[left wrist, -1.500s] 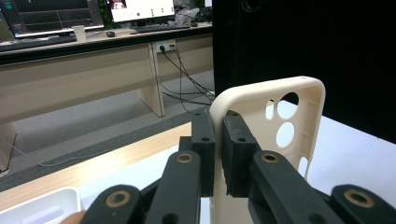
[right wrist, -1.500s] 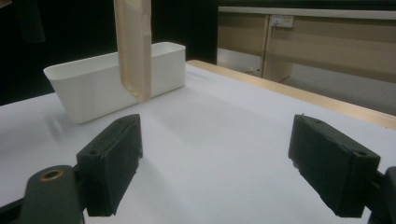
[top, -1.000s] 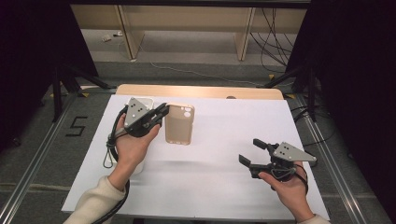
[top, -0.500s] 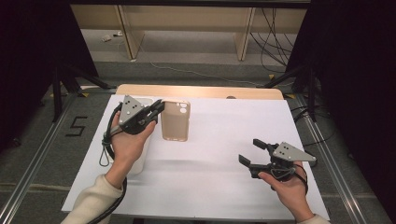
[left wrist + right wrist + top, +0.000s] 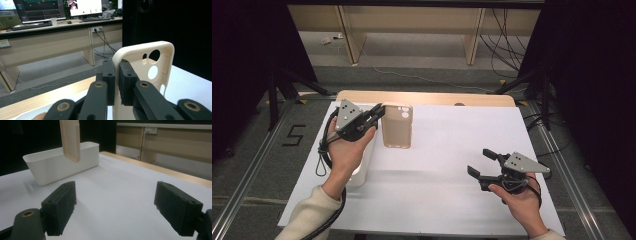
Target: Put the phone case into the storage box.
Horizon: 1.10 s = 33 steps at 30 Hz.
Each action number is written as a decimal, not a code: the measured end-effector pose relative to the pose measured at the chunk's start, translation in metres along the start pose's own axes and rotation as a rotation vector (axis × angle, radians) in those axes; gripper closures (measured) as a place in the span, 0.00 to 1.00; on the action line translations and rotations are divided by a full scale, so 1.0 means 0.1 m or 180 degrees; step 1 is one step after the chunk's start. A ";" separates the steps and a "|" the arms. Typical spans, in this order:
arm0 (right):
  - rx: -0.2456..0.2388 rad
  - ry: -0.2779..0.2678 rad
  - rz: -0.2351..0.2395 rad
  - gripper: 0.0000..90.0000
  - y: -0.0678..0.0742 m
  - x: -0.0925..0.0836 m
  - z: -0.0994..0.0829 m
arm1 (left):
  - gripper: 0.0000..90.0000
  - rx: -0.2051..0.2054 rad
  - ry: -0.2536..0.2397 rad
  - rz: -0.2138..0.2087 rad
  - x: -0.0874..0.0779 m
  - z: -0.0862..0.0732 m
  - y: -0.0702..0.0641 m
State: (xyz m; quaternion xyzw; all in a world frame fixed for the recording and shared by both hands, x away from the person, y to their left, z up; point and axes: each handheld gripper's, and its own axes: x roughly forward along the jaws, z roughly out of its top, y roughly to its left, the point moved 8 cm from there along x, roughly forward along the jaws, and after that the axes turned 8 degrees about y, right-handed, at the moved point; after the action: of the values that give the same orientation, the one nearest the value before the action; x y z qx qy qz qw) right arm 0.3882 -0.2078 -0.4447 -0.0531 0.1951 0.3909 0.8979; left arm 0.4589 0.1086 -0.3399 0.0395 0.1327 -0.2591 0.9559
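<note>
A cream phone case [image 5: 398,125] with round camera cut-outs hangs in the air above the table's far left part. My left gripper [image 5: 379,113] is shut on its edge. In the left gripper view the two black pads [image 5: 110,77] pinch the case's rim [image 5: 140,51] near its top corner. My right gripper [image 5: 479,162] stands open low over the white table sheet [image 5: 452,150] at the near right, nothing between its jaws. In the right gripper view the phone case [image 5: 70,138] hangs beyond the wide-apart pads [image 5: 61,206].
A white rectangular bin [image 5: 60,163] stands on the sheet under my left hand, at the left side of the table [image 5: 362,165]. A wooden table edge [image 5: 427,97] runs along the far side. Cables trail on the floor beyond.
My left gripper has carried the phone case a little to the left, above the white bin's side. The right gripper has stayed where it was.
</note>
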 end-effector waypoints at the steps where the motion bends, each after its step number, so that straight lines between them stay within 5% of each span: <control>1: 0.0005 -0.0032 -0.0007 0.21 0.00 0.01 0.01 | 0.94 -0.0008 0.0000 0.0004 0.00 0.00 0.01; 21: 0.0026 -0.0024 0.0033 0.21 0.01 0.03 -0.01 | 0.94 0.0042 -0.0084 0.0005 -0.02 0.06 0.14; 24: 0.0001 0.0093 -0.0013 0.21 0.00 0.00 -0.03 | 0.94 0.0041 -0.0085 -0.0004 -0.02 0.07 0.15; 33: 0.0012 0.0010 -0.0013 0.21 0.00 0.02 -0.02 | 0.94 0.0063 -0.0087 0.0007 -0.04 0.09 0.20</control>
State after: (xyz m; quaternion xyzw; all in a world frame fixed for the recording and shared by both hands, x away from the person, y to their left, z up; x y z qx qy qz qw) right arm 0.3888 -0.2069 -0.4469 -0.0525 0.1972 0.3887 0.8985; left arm 0.4677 0.1262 -0.3301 0.0455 0.1170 -0.2598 0.9575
